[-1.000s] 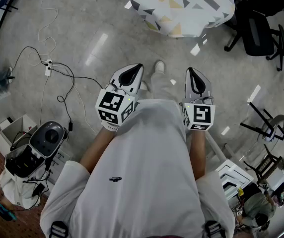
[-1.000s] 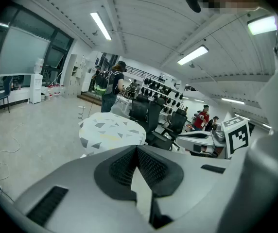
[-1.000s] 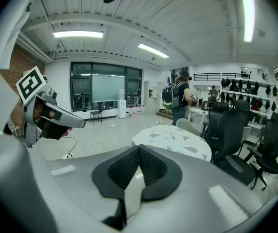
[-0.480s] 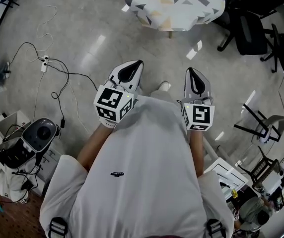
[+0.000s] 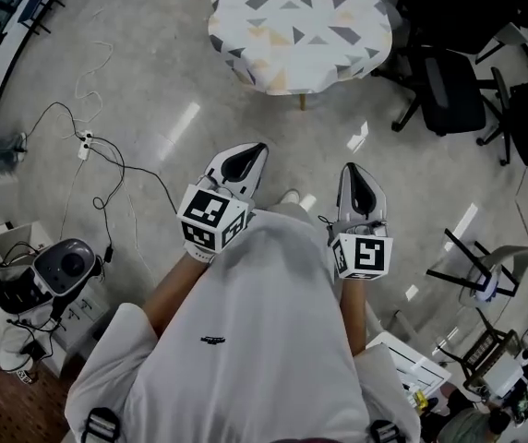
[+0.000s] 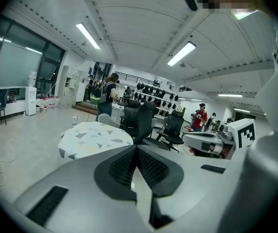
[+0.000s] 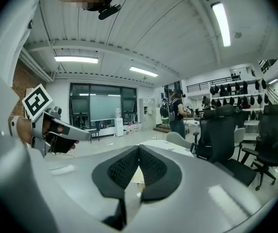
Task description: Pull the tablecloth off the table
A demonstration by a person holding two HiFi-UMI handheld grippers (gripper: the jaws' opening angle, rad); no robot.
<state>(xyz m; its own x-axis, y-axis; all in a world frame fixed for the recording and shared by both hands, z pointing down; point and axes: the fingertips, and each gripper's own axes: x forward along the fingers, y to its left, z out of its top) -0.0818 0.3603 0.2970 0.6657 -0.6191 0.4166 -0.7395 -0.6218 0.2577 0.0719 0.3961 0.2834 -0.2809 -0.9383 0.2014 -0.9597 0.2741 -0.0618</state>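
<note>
A round table under a white tablecloth (image 5: 301,26) with grey and yellow triangles stands ahead at the top of the head view. In the left gripper view the tablecloth (image 6: 95,137) shows beyond the jaws, and in the right gripper view the table's edge (image 7: 169,145) shows past the jaws. My left gripper (image 5: 255,148) and right gripper (image 5: 349,168) are held at waist height, well short of the table. Both are shut with nothing between the pads. In their own views the left gripper (image 6: 136,149) and right gripper (image 7: 139,149) show closed jaws.
Black office chairs (image 5: 449,90) stand right of the table. Cables and a power strip (image 5: 89,141) lie on the floor at left, near a grey machine on boxes (image 5: 52,270). A folded chair frame (image 5: 481,275) is at right. People (image 6: 105,93) stand far behind the table.
The table has slid further into the head view and lies closer, as the person walks toward it. Both grippers stay shut at the waist.
</note>
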